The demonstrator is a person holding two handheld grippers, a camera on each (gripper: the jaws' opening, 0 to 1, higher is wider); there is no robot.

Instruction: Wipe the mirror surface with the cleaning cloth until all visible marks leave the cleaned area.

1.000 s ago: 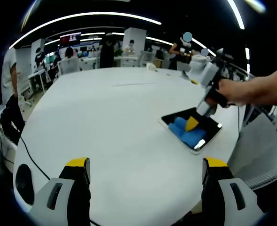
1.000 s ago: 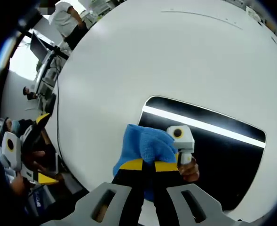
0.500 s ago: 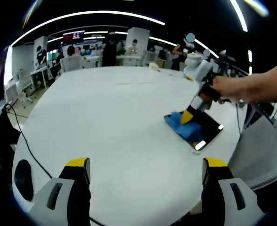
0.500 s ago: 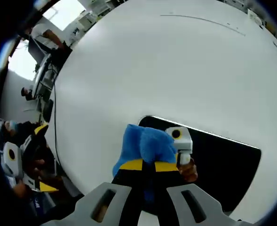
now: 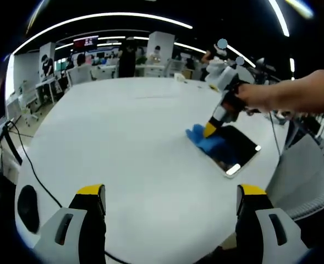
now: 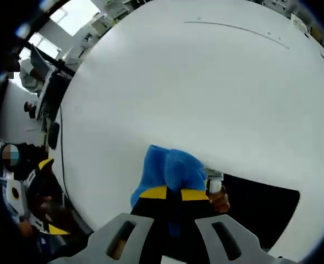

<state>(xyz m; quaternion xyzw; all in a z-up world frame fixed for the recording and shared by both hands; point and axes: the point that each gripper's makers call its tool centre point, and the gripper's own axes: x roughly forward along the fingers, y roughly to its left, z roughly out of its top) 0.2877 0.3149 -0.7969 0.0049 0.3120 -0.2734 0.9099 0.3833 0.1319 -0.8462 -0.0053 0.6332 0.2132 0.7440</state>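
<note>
A large round white table (image 5: 123, 143) stands in an open office, with desks (image 5: 104, 70), white pillars (image 5: 159, 47) and long curved ceiling light strips (image 5: 95, 19) behind; a black cable (image 5: 27, 165) crosses its edge.

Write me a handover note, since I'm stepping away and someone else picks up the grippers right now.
Right gripper: shut on the blue cloth, pressing it at the mirror's edge.
Left gripper: open, empty, held above the white table, away from the mirror.
Mirror lies flat on the table.
Done: cannot tell which marks are gone.
Left: finish wiping the mirror's surface and check for marks.
</note>
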